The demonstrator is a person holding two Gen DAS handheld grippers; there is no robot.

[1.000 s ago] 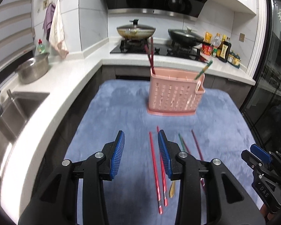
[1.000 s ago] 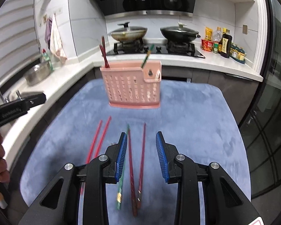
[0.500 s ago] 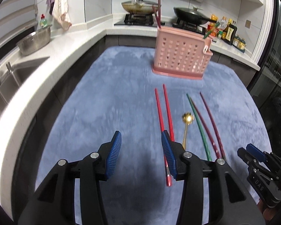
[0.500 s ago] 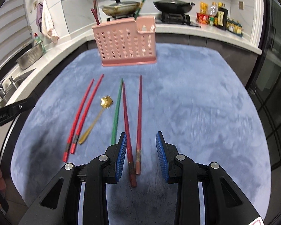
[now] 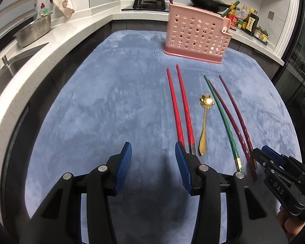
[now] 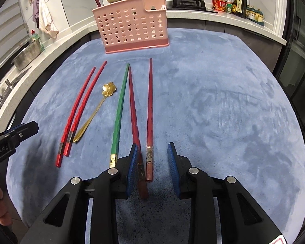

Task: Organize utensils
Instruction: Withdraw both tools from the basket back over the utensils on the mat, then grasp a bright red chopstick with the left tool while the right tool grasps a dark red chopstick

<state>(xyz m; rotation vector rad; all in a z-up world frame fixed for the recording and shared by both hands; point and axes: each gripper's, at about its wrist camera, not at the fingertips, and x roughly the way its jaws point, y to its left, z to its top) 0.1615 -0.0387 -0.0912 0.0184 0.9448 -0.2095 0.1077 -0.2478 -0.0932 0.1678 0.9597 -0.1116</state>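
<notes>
Because thin sticks lie flat on a soft blue mat [image 6: 223, 101], we judge the main risk to be a pad sliding over a stick or pinching its neighbour as well.

Item 1, left gripper [image 5: 153, 156]: spread wide, holding nothing. We note the red chopstick pair [image 5: 181, 109] just ahead of its right pad, butt ends touching or nearly so; a close here would likely miss both.

Item 2, gold spoon [image 6: 93, 113]: beside the red pair, handle tip close to their ends, liable to be dragged along.

Item 3, green chopstick [image 6: 119, 113]: single, just left of our right gripper.

Item 4, right gripper [image 6: 151, 160]: parted, empty. Two maroon chopsticks [image 6: 150, 109] run between its pads; one passes under the left pad and may be pushed aside.

Item 5, pink holder [image 6: 132, 26]: upright at the mat's far edge, well apart from both grippers, some sticks already inside.
</notes>
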